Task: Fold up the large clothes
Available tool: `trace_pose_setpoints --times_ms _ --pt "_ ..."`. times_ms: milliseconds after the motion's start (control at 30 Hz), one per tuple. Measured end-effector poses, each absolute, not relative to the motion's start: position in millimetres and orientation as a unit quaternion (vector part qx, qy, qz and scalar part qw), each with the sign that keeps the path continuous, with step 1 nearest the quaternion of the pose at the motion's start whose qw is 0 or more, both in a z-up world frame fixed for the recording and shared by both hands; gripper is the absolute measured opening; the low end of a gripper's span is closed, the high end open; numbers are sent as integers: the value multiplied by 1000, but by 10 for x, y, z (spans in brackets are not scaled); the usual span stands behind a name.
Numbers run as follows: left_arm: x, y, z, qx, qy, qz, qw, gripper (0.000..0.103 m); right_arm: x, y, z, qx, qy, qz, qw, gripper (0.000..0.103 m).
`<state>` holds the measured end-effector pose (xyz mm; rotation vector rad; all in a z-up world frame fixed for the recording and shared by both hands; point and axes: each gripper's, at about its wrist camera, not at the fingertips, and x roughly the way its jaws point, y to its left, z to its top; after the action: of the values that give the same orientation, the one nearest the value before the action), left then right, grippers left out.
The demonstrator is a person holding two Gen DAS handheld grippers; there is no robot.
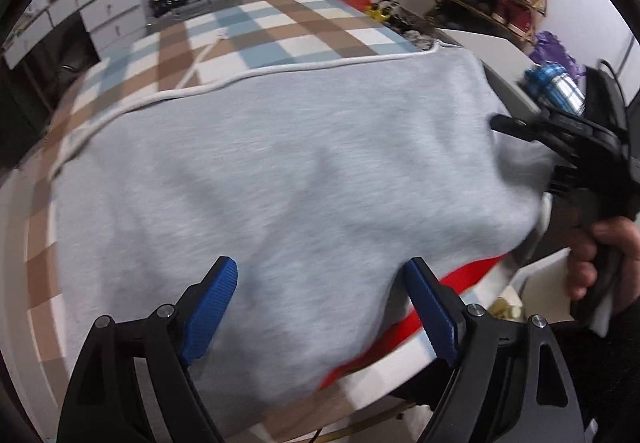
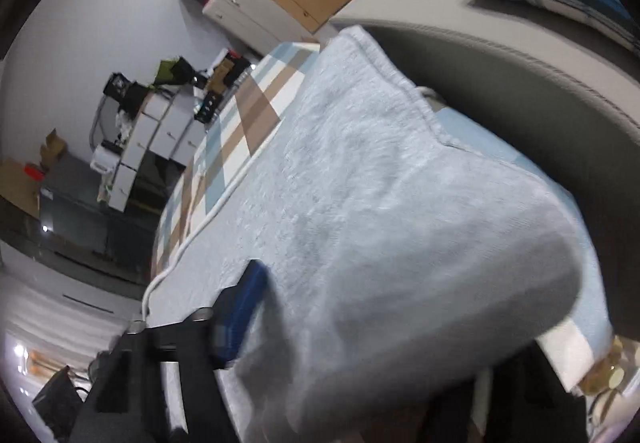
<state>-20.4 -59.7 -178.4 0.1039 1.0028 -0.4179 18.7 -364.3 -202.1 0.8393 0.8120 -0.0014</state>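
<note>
Black-framed left claw (image 1: 320, 311) with ribbed blue pads, silver pivot screws.

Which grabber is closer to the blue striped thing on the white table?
Right. The right gripper is at the grey garment's far right edge, just below the blue striped thing. The left gripper is at the garment's near edge, further away.

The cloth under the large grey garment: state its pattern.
The checked cloth has blue, brown and white squares, clearest in the left wrist view.

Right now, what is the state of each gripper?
Left gripper: open over the grey sweatshirt, holding nothing.
Right gripper: closed on the sweatshirt.
</note>
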Motion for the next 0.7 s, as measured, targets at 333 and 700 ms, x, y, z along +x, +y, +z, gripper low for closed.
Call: trace_pose_setpoints --times_ms 333,700 --pt "-76 -457 -1878 -14 509 -199 837 82 -2 -3469 -1630 350 326 17 878 12" --pt "-83 -435 -1875 -14 508 -199 838 82 36 -3644 -1962 389 391 -38 833 32"
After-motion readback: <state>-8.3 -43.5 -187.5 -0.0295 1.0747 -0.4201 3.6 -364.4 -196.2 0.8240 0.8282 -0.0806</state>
